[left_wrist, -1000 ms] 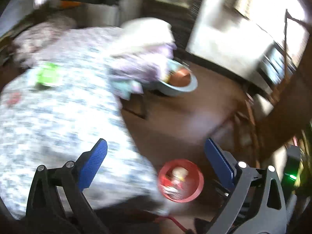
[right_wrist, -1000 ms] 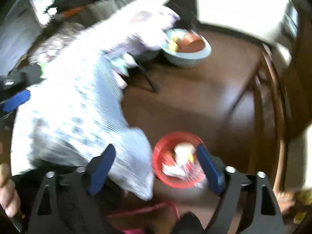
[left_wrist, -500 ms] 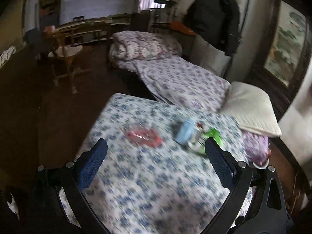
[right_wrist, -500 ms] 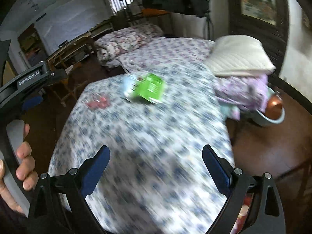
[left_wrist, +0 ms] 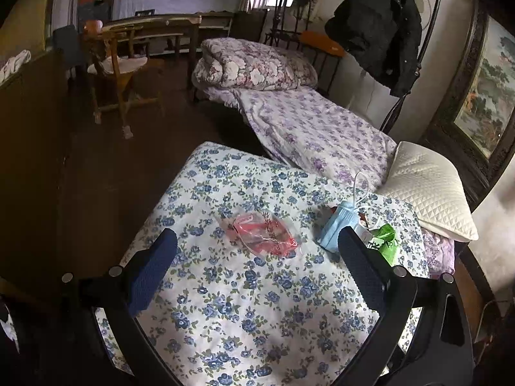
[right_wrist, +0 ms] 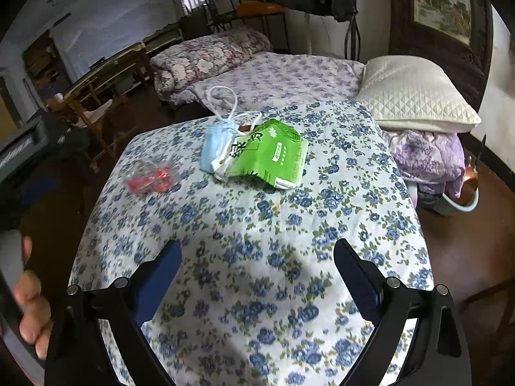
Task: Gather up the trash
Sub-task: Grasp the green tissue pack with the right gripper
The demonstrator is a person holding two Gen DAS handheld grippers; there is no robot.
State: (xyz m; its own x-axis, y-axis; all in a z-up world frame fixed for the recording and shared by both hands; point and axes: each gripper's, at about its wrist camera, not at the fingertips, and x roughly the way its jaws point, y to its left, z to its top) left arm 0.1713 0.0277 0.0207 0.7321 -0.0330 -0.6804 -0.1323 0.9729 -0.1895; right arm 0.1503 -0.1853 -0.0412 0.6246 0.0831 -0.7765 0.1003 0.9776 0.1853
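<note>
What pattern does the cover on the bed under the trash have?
The bed cover is white with small blue flowers and green leaves, clearest in the right wrist view.

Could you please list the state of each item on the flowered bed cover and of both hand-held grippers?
Red wrapper: crumpled, lying flat, apart from the others.
Blue face mask: folded, loops loose, touching the carton.
Green carton: flattened, lying on its side.
Left hand-held gripper: open, empty.
Right hand-held gripper: open, empty.
</note>
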